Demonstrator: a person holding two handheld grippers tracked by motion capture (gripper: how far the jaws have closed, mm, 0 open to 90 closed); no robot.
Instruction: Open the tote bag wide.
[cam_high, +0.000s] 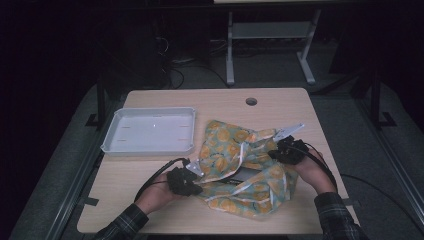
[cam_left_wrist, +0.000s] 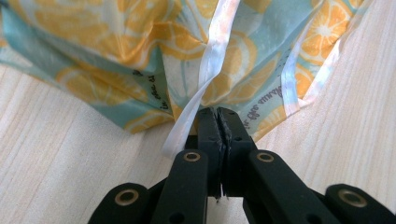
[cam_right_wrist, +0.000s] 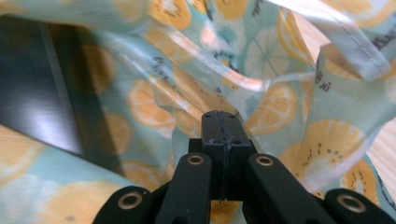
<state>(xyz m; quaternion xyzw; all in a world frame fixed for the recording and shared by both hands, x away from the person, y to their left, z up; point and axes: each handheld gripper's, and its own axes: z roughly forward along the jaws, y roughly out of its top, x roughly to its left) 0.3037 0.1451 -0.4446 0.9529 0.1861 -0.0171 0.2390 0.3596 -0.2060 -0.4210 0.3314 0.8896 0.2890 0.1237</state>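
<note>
Citrus-print cloth (cam_high: 240, 165), crumpled at the table's (cam_high: 150, 200) near-right, beside the white tray (cam_high: 150, 131): I judge it light, limp and slippery, best taken at its hemmed edge. My left gripper (cam_left_wrist: 218, 116) pinches that hem (cam_left_wrist: 210, 70); my right gripper (cam_right_wrist: 220, 119) is clamped on a fold.

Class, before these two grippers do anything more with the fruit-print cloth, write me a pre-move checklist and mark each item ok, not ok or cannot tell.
1. Left gripper shut on the cloth's edge: ok.
2. Right gripper jaws shut: ok.
3. Right gripper actually pinching cloth: cannot tell.
4. Cloth lying flat: not ok, crumpled.
5. White tray apart from the cloth: ok.
6. Dark object under the cloth identified: cannot tell.
</note>
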